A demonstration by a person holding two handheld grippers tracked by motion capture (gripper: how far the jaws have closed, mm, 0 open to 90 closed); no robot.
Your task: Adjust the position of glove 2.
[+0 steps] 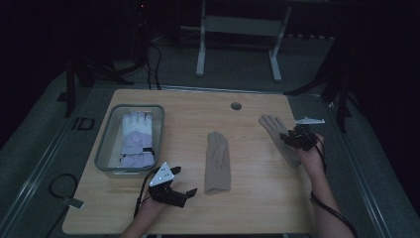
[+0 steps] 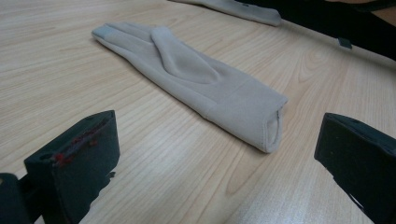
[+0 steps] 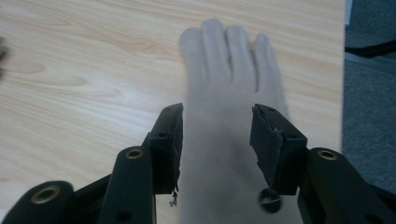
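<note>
Two beige gloves on the wooden table, a claw at each.

The table [image 1: 257,198] carries a clear bin [image 1: 106,144] with a white glove [image 1: 136,139], well left of both claws. The middle beige glove [image 2: 196,84] lies flat just ahead of the left gripper [image 2: 215,154], its jaws spread wide, nothing between. The right gripper [image 3: 217,140] straddles the second beige glove [image 3: 229,70], jaws half-parted either side; whether the pads press the cloth I cannot tell.
</note>
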